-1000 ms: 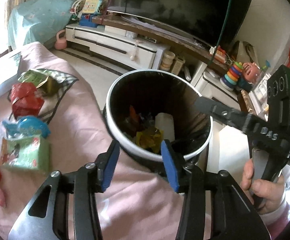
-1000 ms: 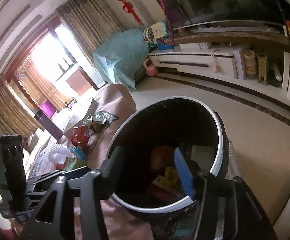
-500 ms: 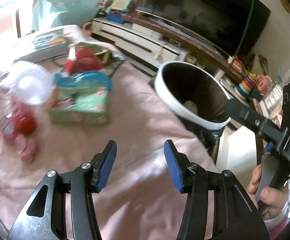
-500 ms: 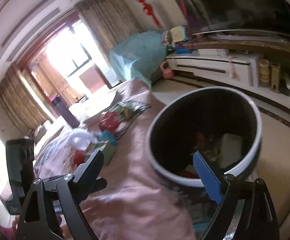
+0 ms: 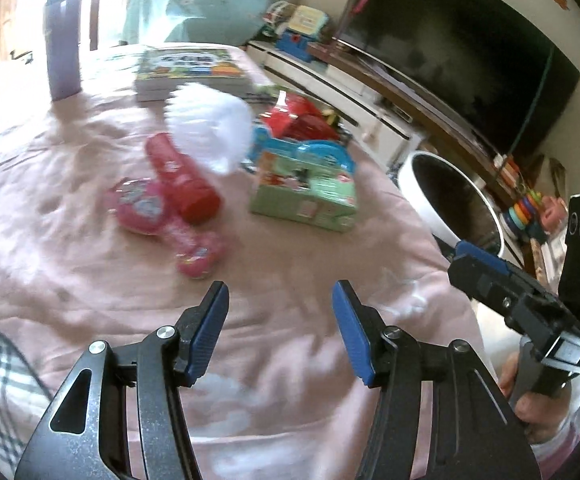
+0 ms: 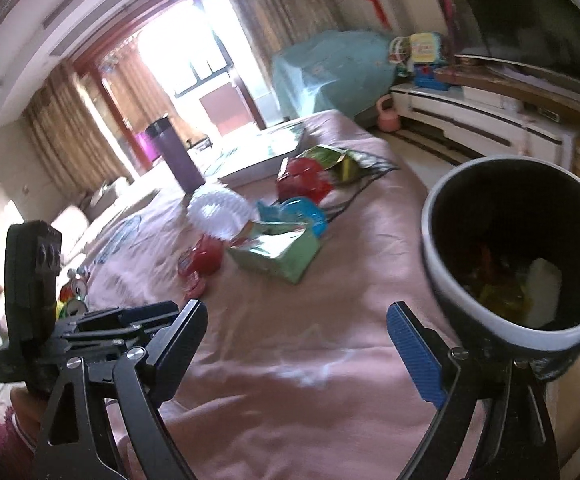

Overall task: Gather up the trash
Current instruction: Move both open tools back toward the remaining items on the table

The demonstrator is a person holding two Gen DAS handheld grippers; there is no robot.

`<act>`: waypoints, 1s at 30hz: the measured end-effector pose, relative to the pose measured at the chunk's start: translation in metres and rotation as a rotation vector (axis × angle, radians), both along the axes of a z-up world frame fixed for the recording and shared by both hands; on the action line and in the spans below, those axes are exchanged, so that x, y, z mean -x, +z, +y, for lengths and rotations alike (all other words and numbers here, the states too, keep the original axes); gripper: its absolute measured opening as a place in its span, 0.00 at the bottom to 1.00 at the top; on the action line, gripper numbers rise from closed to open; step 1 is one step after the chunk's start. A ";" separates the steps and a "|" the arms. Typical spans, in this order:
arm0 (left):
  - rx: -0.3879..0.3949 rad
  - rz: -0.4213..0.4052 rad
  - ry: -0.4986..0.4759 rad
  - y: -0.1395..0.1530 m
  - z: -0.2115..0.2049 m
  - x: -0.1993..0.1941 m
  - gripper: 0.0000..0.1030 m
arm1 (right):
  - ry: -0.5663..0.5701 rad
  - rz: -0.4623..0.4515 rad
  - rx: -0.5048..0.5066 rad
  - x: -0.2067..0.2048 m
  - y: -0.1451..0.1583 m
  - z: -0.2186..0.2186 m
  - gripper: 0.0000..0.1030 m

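Left wrist view: left gripper (image 5: 280, 330) angled down over the pink bedsheet (image 5: 290, 272), jaws opening, nothing between them; green tissue pack (image 5: 306, 188) and red cylindrical tube (image 5: 184, 178) lay beyond the tips. Labels too blurred to read.

Right wrist view: right gripper (image 6: 296, 346) spread wide, empty; white-rimmed round black trash bin (image 6: 518, 240) just right of its blue pad.

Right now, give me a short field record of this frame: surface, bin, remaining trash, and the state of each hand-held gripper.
surface: pink cloth-covered table
bin: round white-rimmed black trash bin at the table's edge, trash already inside
remaining trash: green tissue pack, red cylindrical tube, pink candy wrappers, white frilly paper cup, red snack bags
left hand-held gripper: jaws opening, nothing between them
right hand-held gripper: open wide, nothing held
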State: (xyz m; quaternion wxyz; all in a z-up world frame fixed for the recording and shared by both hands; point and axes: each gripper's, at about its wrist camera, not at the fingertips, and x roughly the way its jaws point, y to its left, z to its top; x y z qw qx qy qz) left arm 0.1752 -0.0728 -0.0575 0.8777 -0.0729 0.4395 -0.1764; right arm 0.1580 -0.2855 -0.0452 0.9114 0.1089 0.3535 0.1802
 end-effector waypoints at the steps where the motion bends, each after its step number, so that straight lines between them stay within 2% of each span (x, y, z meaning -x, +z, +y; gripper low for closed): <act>1: 0.002 0.001 0.007 0.000 0.004 -0.001 0.53 | 0.014 0.004 0.009 -0.002 -0.001 0.005 0.90; 14: -0.011 0.019 0.076 -0.004 0.027 -0.022 0.53 | 0.097 0.041 0.074 -0.030 -0.008 0.036 0.90; 21: -0.028 0.022 0.101 -0.002 0.035 -0.054 0.58 | 0.156 0.046 0.123 -0.055 -0.012 0.047 0.90; 26: -0.026 0.056 0.114 -0.007 0.038 -0.087 0.58 | 0.207 0.056 0.161 -0.074 -0.017 0.054 0.90; 30: -0.056 0.061 0.111 -0.013 0.032 -0.104 0.58 | 0.241 0.062 0.181 -0.084 -0.022 0.058 0.90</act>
